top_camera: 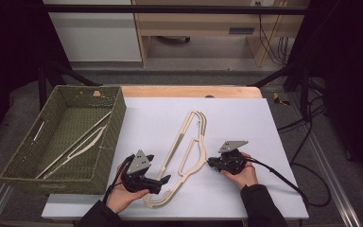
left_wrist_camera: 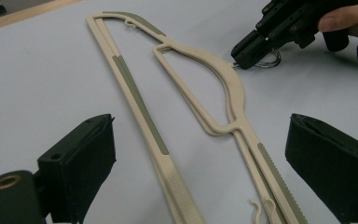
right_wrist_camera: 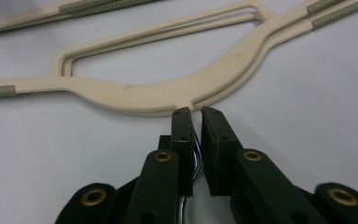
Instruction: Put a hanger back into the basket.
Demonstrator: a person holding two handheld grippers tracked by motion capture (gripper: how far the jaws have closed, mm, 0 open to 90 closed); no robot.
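Hangers, a cream pair stacked together, are lying on the white sheet covering the worktop, running from its centre toward the near edge. The right gripper is clenching the metal hook at the stack's curved neck; the right gripper view is showing wire pinched between the nearly closed jaws, tips touching the cream edge. The left gripper view is showing the hook loop sticking out behind those jaws, which the high view is too small to resolve. The left gripper is sitting released, jaws wide, just beside the hangers' lower arm near the front edge. The high view is also showing a green basket off the left edge, holding more hangers.
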